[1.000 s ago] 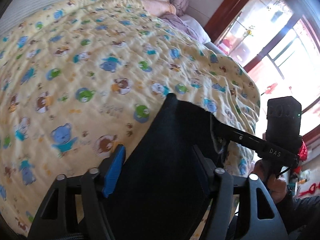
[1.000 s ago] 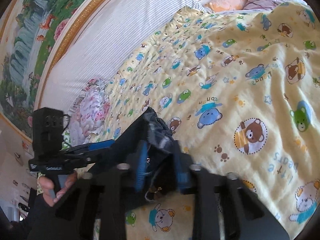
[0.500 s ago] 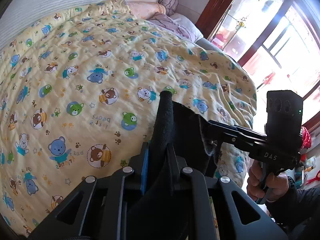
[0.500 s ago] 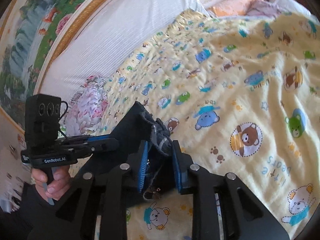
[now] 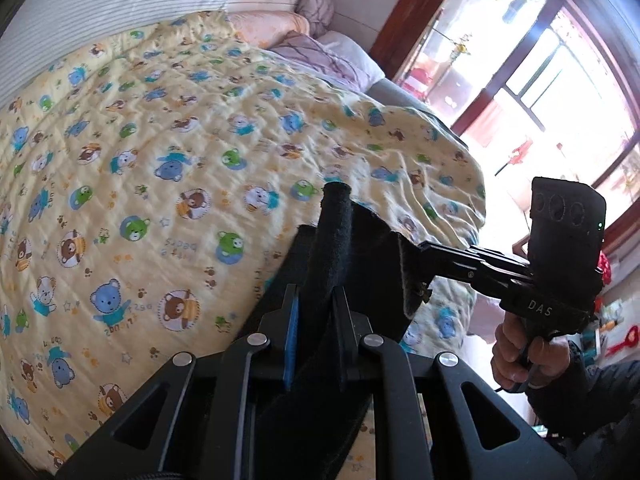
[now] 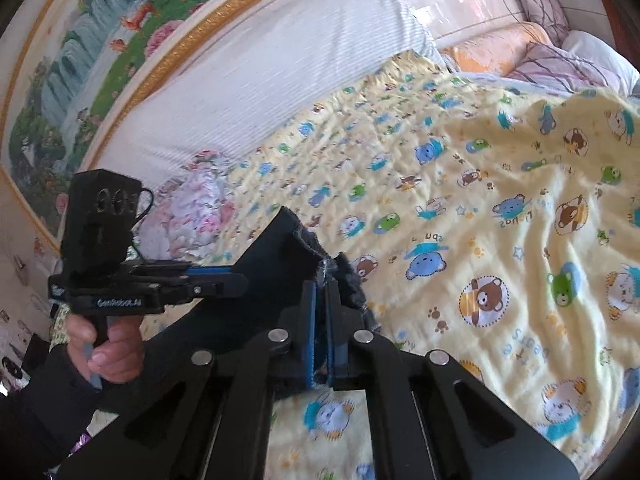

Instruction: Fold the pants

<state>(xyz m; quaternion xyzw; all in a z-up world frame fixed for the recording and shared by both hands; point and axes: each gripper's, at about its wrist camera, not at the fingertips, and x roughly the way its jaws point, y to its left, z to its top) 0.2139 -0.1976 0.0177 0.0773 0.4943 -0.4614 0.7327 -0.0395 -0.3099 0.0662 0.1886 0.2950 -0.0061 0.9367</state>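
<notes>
The dark navy pants [image 5: 360, 252] hang stretched in the air between both grippers, above the near edge of the bed. My left gripper [image 5: 316, 312] is shut on one bunched end of the cloth. It also shows from the side in the right wrist view [image 6: 224, 284]. My right gripper [image 6: 321, 320] is shut on the other end of the pants [image 6: 276, 256], where a frayed grey edge sticks up. It also shows in the left wrist view [image 5: 416, 252], held by a hand at the right.
A yellow bear-print quilt [image 5: 180, 140] covers the bed. Pillows [image 5: 320, 48] lie at its far end, a floral pillow [image 6: 192, 208] at the near left. A white padded headboard [image 6: 260, 80] and a framed painting [image 6: 100, 40] stand behind. A window [image 5: 560, 100] is at the right.
My left gripper has shut on the pants; it was open a second ago. Both grippers have lifted the cloth and hold it taut between them.
</notes>
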